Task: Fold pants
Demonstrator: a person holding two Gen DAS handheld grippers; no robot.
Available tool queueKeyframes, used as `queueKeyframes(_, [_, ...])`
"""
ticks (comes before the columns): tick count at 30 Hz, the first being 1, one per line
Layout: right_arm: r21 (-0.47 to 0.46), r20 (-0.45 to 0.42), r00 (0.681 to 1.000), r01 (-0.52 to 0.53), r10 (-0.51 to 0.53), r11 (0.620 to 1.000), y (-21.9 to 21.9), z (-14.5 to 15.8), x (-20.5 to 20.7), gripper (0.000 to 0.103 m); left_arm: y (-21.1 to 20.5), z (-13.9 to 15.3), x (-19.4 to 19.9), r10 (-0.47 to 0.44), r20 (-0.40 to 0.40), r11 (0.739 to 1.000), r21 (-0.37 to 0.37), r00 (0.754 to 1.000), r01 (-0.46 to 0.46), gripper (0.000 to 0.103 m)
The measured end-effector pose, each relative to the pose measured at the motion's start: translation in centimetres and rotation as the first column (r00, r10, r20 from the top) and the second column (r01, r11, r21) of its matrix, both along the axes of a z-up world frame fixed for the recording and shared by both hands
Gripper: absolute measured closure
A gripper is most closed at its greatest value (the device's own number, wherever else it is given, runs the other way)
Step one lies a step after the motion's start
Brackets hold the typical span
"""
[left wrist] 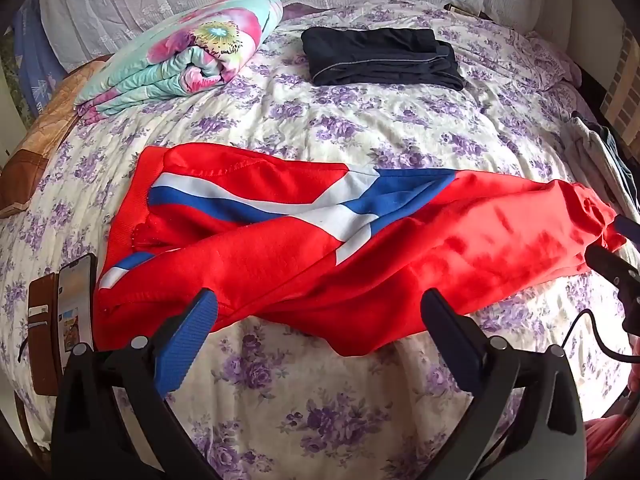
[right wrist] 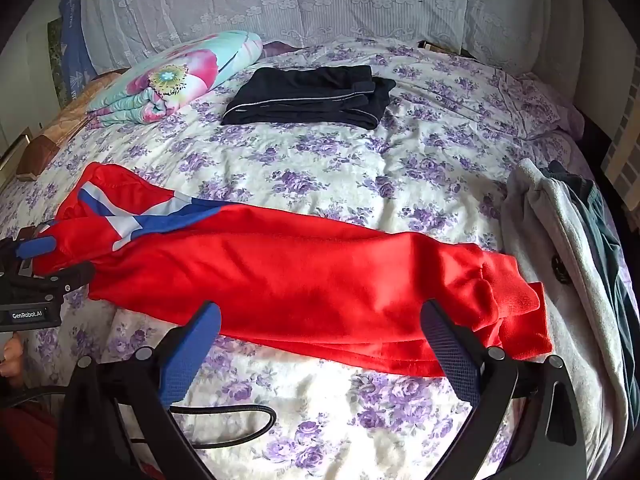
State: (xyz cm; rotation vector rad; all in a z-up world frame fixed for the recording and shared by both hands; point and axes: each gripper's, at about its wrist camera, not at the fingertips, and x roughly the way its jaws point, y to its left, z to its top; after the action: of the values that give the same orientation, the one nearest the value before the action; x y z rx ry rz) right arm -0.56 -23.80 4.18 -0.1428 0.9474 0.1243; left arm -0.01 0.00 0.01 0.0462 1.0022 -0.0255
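The red pants (right wrist: 280,276) look soft, light, limp; take waistband and cuffs; both hand-held grippers, left (left wrist: 320,312) and right (right wrist: 320,320), gape empty.

Left claw (left wrist: 320,312) and right claw (right wrist: 324,320) gape, tilted downward.

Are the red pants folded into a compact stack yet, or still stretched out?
Stretched out: the red pants lie full length across the bed, legs together, cuffs at one end.

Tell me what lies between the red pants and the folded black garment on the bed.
Nothing: only bare floral bedsheet separates the red pants from the folded black garment, seen in both wrist views.
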Motion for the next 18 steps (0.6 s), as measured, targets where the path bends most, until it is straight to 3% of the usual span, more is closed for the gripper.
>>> queueKeyframes(18, [0.000, -0.005, 1.000, 0.001, -0.001, 1.000, -0.04, -0.23, -0.01, 0.003, -0.05, -0.10, -0.09, 0.001, -0.002, 1.000, 0.001, 1.000, -0.001, 0.004])
